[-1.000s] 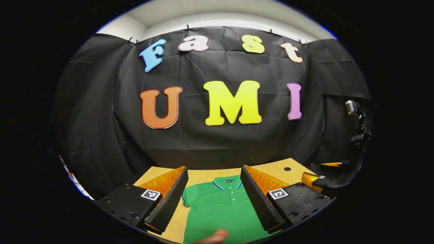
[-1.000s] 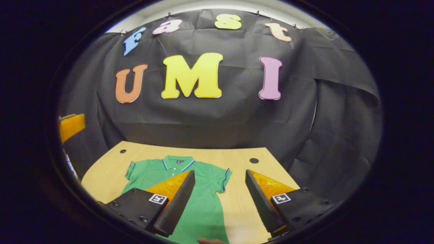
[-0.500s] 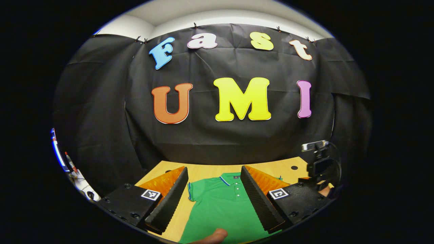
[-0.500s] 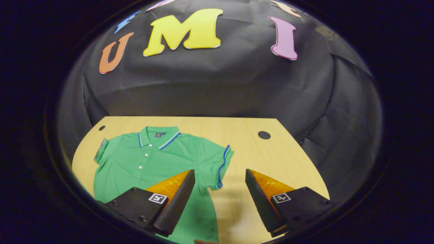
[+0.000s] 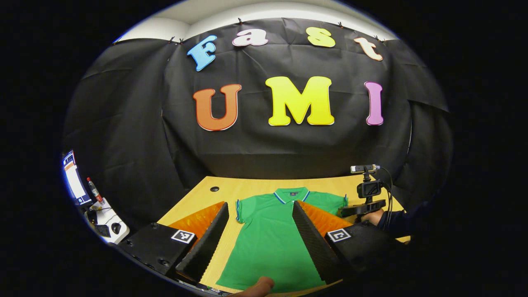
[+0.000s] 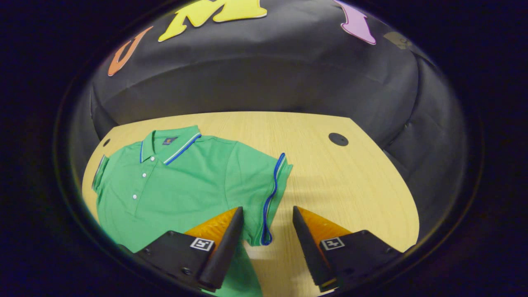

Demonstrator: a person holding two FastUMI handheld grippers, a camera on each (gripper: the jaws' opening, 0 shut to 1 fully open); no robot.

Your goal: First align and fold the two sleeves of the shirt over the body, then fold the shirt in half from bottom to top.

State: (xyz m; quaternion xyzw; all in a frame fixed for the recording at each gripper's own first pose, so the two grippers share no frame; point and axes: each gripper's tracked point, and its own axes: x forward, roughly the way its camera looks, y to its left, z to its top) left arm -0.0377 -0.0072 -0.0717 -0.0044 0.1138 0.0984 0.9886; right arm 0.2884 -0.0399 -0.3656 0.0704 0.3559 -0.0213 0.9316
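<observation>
Since 1.0 s ago the right gripper (image 6: 264, 231) has tipped down and closed in on the shirt (image 6: 181, 181): the table (image 6: 350, 185) now takes up far more of the right gripper view, and the right sleeve (image 6: 268, 185) has come from mid-frame to just ahead of the fingertips. The left gripper (image 5: 260, 233) has pulled back and risen somewhat; the left gripper view now takes in the whole shirt (image 5: 274, 239) down to its hem, where before it saw collar and chest.

Right gripper: released, fingers spread with a clear gap. The blue-trimmed cuff of the sleeve lies in that gap; the left finger overlaps green fabric in the picture, the right finger is over bare wood. Contact with the cloth cannot be told. In the left gripper view the same gripper (image 5: 363, 208) appears at the shirt's far right, held by a hand (image 5: 373, 216) in a dark sleeve.

Left gripper: released, fingers wide apart, framing the shirt body; nothing is held between them. A fingertip (image 5: 258, 286) shows at the bottom edge over the hem.

Shirt: green polo, flat on the wooden table, front up, collar toward the black cloth wall (image 5: 288, 152), both short sleeves spread out, unfolded.

A round dark hole (image 6: 338, 139) sits in the tabletop beyond the right sleeve.
</observation>
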